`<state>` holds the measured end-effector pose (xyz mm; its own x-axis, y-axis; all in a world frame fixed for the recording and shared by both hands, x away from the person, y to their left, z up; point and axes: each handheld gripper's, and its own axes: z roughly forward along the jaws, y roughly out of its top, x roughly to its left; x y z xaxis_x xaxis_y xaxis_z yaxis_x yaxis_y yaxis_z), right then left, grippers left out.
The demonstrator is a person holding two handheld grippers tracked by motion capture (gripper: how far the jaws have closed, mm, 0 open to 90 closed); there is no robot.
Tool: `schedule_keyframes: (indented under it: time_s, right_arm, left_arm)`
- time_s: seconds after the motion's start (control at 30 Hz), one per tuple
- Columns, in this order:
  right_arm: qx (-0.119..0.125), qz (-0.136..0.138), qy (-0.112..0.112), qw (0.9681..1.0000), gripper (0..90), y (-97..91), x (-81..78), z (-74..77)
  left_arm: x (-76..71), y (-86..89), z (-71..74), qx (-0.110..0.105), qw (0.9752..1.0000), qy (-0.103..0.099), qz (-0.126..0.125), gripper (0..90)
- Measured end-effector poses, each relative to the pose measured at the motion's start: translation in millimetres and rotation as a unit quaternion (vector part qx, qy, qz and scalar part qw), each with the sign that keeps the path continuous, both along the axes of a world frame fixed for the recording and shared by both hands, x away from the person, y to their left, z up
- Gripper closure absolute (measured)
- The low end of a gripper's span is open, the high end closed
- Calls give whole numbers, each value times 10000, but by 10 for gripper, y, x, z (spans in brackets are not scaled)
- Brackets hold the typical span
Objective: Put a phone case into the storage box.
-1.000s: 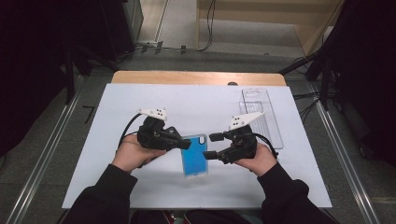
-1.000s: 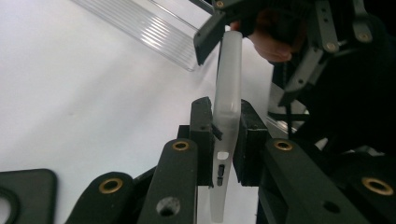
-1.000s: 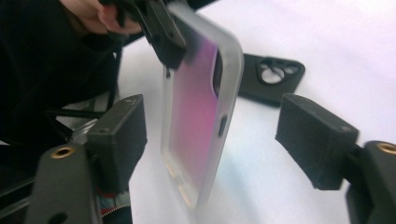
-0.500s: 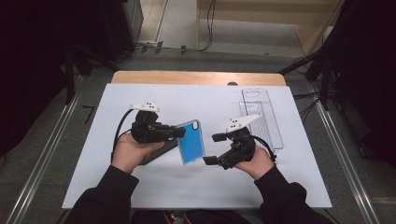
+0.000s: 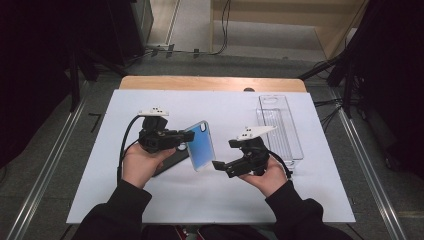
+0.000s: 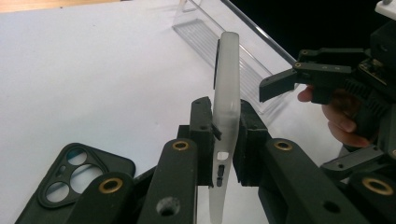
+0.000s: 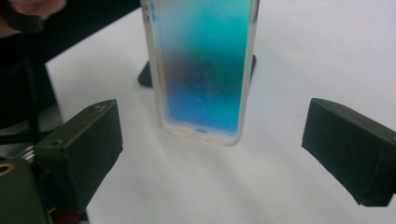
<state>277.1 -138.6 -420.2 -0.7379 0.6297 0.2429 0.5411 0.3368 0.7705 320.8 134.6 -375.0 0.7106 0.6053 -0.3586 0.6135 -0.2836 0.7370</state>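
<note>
left tongs [image 5: 189,136] clamped on blue case [image 5: 202,145] held on edge mid tabletop [image 5: 150,200], right tongs [image 5: 218,166] spread wide, empty, just beside it, black case [image 6: 70,175] lying flat

On the table [image 5: 150,210], the phone case [image 5: 202,145] stands between the left gripper [image 5: 187,136] and right gripper [image 5: 220,167]; a second case [image 5: 172,161] lies underneath, a tray [image 5: 280,125] far right.
</note>
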Motion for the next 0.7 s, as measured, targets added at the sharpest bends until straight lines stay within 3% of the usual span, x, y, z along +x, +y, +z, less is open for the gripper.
schedule_keyframes:
  time_s: [0.13,0.27,0.53,0.7]
  right_arm:
    - [-110,-202,-109,9997,35,45,-22,-11]
    - [68,-298,-33,9995,35,73,-31,-29]
    - [-38,-625,-116,9980,35,162,-64,-64]
    - [3,-792,-188,9967,35,186,-76,-55]
  left_arm:
    - [-35,-48,0,76,9999,-73,128,806]
    - [-41,-72,-4,57,9998,82,186,807]
    - [-65,-127,-21,151,9994,108,295,807]
    - [-76,-155,-32,53,9992,207,323,807]
